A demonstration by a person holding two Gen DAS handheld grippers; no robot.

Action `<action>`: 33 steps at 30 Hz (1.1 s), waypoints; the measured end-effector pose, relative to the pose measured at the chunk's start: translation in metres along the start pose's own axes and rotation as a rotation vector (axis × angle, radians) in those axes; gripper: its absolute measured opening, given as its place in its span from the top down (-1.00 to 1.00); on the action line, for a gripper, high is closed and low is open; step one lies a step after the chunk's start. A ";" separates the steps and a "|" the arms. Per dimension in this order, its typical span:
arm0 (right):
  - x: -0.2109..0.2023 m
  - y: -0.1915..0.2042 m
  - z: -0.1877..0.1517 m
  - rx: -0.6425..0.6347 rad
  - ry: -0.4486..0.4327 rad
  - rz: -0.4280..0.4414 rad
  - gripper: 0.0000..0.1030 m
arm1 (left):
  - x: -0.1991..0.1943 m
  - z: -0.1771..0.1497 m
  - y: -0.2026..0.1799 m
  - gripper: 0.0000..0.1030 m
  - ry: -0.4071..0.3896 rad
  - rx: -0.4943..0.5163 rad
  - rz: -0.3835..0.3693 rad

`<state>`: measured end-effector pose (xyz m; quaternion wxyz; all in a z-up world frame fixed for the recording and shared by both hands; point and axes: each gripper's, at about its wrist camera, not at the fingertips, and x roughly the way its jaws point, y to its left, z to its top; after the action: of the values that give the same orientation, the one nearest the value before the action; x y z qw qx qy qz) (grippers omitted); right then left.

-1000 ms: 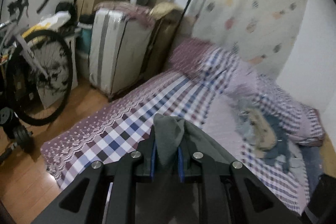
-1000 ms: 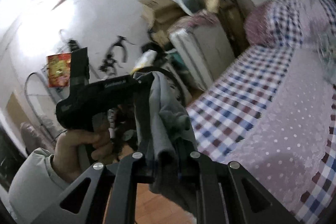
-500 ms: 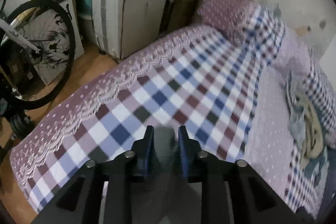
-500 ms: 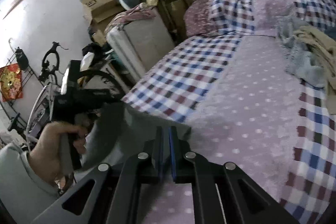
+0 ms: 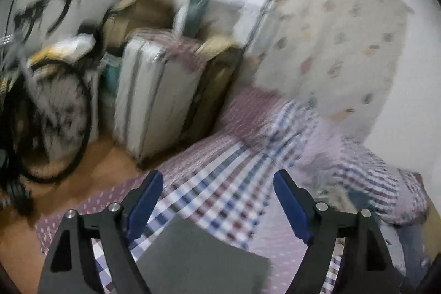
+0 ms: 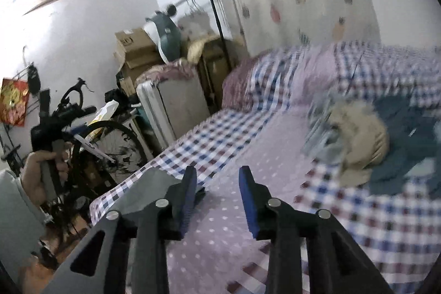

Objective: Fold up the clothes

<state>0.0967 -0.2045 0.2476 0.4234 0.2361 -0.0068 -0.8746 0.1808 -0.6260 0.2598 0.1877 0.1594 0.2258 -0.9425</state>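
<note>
A grey garment (image 5: 198,258) lies flat on the checked bed cover (image 5: 220,183), just below my left gripper (image 5: 217,174), which is open with nothing between its blue pads. In the right wrist view the same grey garment (image 6: 146,192) lies by the bed's near corner, just left of my right gripper (image 6: 217,170). That gripper is open too, above the dotted lilac strip of the cover (image 6: 220,239). A hand (image 6: 38,170) holds the left gripper (image 6: 49,126) off the bed's left edge. A pile of loose clothes (image 6: 358,139) lies further along the bed.
A pale suitcase (image 5: 154,95), cardboard boxes (image 6: 132,48) and a plush toy (image 6: 165,35) stand beside the bed's far left. A bicycle (image 6: 104,139) stands on the wooden floor (image 5: 91,172). A patterned curtain (image 5: 336,40) hangs behind the bed. The pile of clothes (image 5: 344,197) is blurred.
Both grippers held the grey garment up, carried it down to the bed, then opened and let go. It now lies flat on the cover, and both cameras have tilted upward.
</note>
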 end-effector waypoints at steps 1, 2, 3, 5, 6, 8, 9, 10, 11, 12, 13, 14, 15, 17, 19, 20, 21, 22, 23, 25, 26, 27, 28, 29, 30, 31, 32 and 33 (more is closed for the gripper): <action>-0.026 0.002 0.004 -0.025 -0.026 -0.012 0.26 | -0.020 -0.002 -0.015 -0.68 -0.013 0.034 -0.035; -0.048 0.003 0.007 -0.040 -0.048 -0.022 0.15 | -0.040 -0.007 -0.034 -0.68 -0.020 0.068 -0.073; -0.069 0.004 0.010 -0.052 -0.069 -0.027 0.06 | -0.056 -0.012 -0.051 -0.68 -0.021 0.085 -0.109; -0.112 0.003 0.014 -0.070 -0.107 -0.041 -0.12 | -0.080 -0.022 -0.085 -0.68 0.000 0.102 -0.192; -0.131 0.002 0.015 -0.075 -0.123 -0.049 -0.37 | -0.092 -0.028 -0.103 -0.68 0.013 0.113 -0.234; -0.182 -0.008 0.018 -0.062 -0.170 -0.058 -0.60 | -0.116 -0.043 -0.147 -0.68 0.043 0.154 -0.313; -0.201 -0.013 0.018 -0.059 -0.185 -0.061 -0.60 | -0.127 -0.050 -0.168 -0.68 0.052 0.172 -0.349; -0.220 -0.019 0.018 -0.056 -0.200 -0.064 -0.61 | -0.137 -0.056 -0.189 -0.68 0.061 0.189 -0.385; -0.238 -0.025 0.018 -0.058 -0.211 -0.082 -0.71 | -0.148 -0.062 -0.209 -0.69 0.069 0.205 -0.420; -0.256 -0.031 0.019 -0.060 -0.223 -0.100 -0.80 | -0.158 -0.068 -0.227 -0.69 0.075 0.208 -0.454; -0.274 -0.039 0.018 -0.059 -0.238 -0.120 -0.83 | -0.166 -0.076 -0.247 -0.69 0.087 0.211 -0.494; -0.291 -0.049 0.018 -0.053 -0.251 -0.144 -0.88 | -0.170 -0.080 -0.262 -0.69 0.094 0.212 -0.522; -0.308 -0.058 0.017 -0.048 -0.263 -0.169 -0.91 | -0.173 -0.085 -0.277 -0.71 0.101 0.213 -0.549; -0.335 -0.080 0.014 -0.032 -0.284 -0.234 -0.95 | -0.177 -0.097 -0.308 -0.71 0.114 0.219 -0.597; -0.357 -0.101 0.007 -0.014 -0.303 -0.290 -0.99 | -0.177 -0.111 -0.337 -0.71 0.128 0.227 -0.630; -0.365 -0.112 0.003 -0.006 -0.310 -0.316 -0.99 | -0.174 -0.119 -0.350 -0.71 0.135 0.229 -0.641; -0.373 -0.124 -0.001 0.004 -0.307 -0.342 -0.99 | -0.168 -0.129 -0.363 -0.71 0.143 0.232 -0.647; -0.380 -0.136 -0.005 0.014 -0.304 -0.369 -0.99 | -0.164 -0.139 -0.376 -0.71 0.153 0.232 -0.646; -0.383 -0.149 -0.011 0.030 -0.297 -0.393 -0.99 | -0.159 -0.149 -0.388 -0.71 0.163 0.231 -0.646; -0.389 -0.174 -0.024 0.060 -0.283 -0.440 -0.99 | -0.145 -0.169 -0.407 -0.71 0.188 0.225 -0.642; -0.389 -0.187 -0.031 0.075 -0.266 -0.466 -0.99 | -0.137 -0.182 -0.419 -0.71 0.200 0.223 -0.638; -0.388 -0.200 -0.039 0.091 -0.250 -0.491 -0.99 | -0.130 -0.194 -0.427 -0.71 0.209 0.225 -0.634; -0.385 -0.215 -0.048 0.111 -0.229 -0.514 -0.99 | -0.120 -0.208 -0.436 -0.71 0.225 0.233 -0.624; -0.379 -0.230 -0.057 0.132 -0.206 -0.524 -0.99 | -0.109 -0.222 -0.443 -0.71 0.246 0.241 -0.610; -0.373 -0.245 -0.065 0.152 -0.182 -0.534 -0.99 | -0.098 -0.236 -0.449 -0.71 0.268 0.249 -0.596; -0.364 -0.259 -0.075 0.173 -0.153 -0.540 -0.99 | -0.087 -0.251 -0.456 -0.71 0.289 0.257 -0.581; -0.355 -0.274 -0.084 0.194 -0.124 -0.547 -0.99 | -0.078 -0.267 -0.461 -0.71 0.312 0.269 -0.560; -0.343 -0.287 -0.093 0.208 -0.093 -0.560 -0.99 | -0.068 -0.283 -0.466 -0.71 0.335 0.280 -0.538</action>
<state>0.1056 0.2520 0.2441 0.1387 0.2305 -0.0505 -0.9618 0.1035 -0.0833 0.2172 -0.1309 0.2707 0.1558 -0.9409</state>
